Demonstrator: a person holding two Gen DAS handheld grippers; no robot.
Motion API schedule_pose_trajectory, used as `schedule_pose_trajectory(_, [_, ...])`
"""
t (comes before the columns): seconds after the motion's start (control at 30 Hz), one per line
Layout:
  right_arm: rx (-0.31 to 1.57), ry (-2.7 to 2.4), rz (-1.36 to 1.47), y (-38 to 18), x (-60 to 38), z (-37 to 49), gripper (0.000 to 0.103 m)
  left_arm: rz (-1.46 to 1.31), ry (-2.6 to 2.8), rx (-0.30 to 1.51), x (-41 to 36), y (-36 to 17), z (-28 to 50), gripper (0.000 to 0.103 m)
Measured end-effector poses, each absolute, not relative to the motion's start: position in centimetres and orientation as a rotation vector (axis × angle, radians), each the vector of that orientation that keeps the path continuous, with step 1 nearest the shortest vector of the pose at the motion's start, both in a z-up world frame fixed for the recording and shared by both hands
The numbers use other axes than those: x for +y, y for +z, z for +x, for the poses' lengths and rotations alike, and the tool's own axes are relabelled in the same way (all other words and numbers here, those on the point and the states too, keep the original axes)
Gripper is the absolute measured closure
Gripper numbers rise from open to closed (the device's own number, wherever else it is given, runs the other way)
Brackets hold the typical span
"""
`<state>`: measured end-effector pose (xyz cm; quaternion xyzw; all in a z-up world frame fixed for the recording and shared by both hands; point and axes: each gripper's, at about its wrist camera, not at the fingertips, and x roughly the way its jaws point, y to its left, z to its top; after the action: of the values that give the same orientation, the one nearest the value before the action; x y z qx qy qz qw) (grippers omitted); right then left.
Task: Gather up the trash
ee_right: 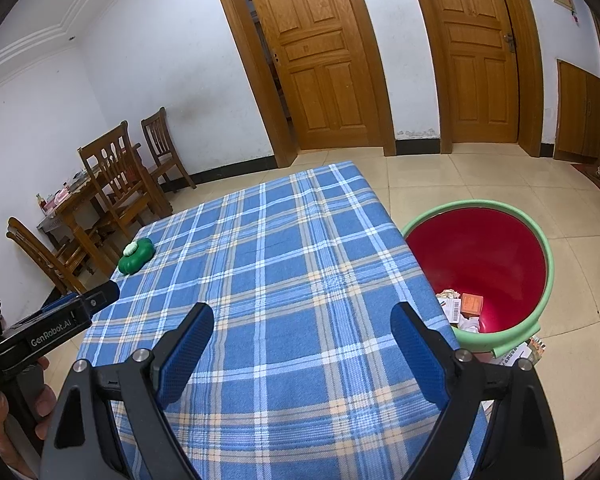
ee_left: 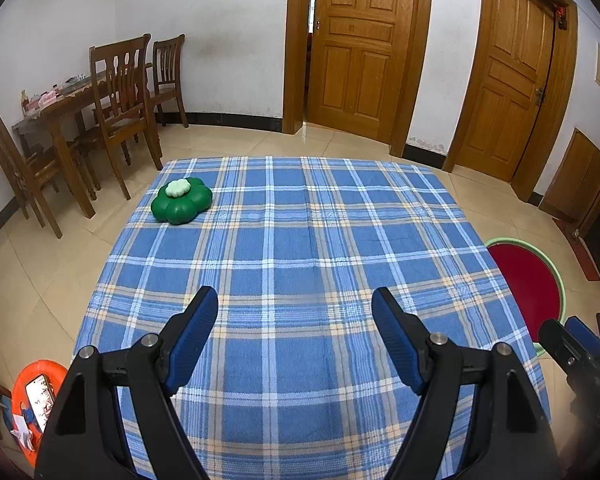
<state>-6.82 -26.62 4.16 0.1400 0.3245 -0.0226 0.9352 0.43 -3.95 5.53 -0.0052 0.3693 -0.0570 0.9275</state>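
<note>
Trash (ee_right: 462, 307) already lies in our red bin (ee_right: 540, 322). On the desk (ee_left: 300, 240) we list only a green flower-shaped object (ee_left: 181, 200). Left gripper (ee_left: 295, 340) and right gripper (ee_right: 302, 354) both gape empty.

woven plaid tablecloth (ee_left: 300, 240), glossy plastic bin (ee_right: 540, 240), varnished wood doors (ee_left: 356, 40).

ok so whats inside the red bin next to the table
The red bin holds an orange box, a barcoded white packet and crumpled paper. The tablecloth edge hides its near left corner.
</note>
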Motion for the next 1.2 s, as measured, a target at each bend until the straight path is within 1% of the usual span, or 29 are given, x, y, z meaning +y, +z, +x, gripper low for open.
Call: schedule_pose_trajectory(1.2, [0.665, -0.046, 0.286, 4.19, -26.58, -6.75, 0.011, -0.017, -0.116, 0.763, -3.71, 5.27, 0.4, 0.024])
